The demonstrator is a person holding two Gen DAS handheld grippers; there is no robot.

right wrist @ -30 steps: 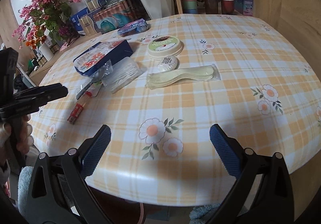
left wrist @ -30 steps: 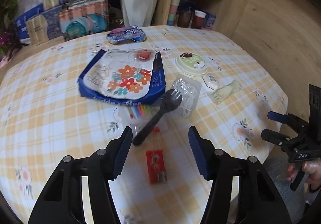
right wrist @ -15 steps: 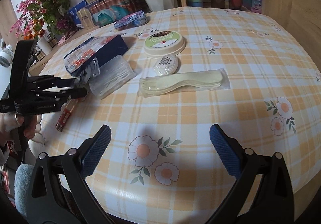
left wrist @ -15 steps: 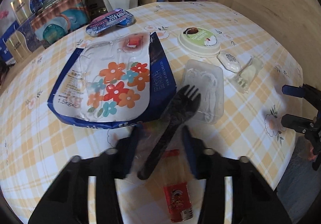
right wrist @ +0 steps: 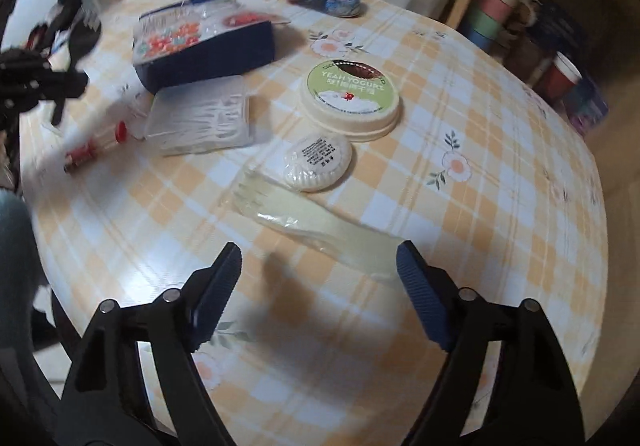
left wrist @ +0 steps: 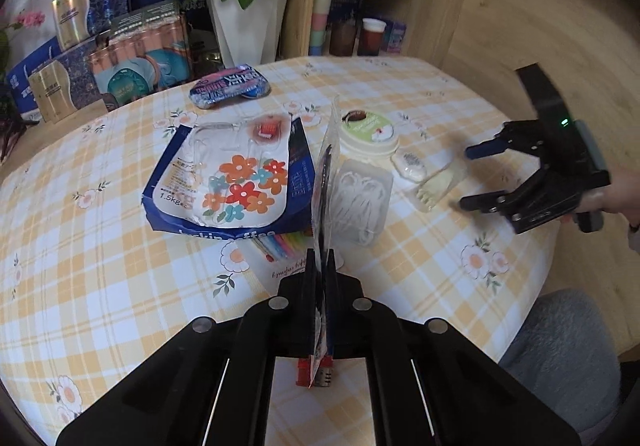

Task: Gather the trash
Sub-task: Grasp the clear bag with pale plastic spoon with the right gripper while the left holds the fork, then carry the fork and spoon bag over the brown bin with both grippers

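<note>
left gripper (left wrist: 319, 266) pinching wrapped black fork (left wrist: 325, 182), lifted off table (left wrist: 100, 286). right gripper (right wrist: 320, 286) spread wide over pale wrapped fork (right wrist: 320, 222). lots left: yogurt lid (right wrist: 350, 94), soap (right wrist: 318, 162), clear box (right wrist: 202, 118).

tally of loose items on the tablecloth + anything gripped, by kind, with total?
Wrapped cutlery: 2 – black fork in left gripper, pale fork
Lidded or boxed containers: 2 – yogurt tub, clear box
Bags and packets: 5 – coffee bag, snack packet, straw pack, red sachet, round packet
Total: 9
</note>
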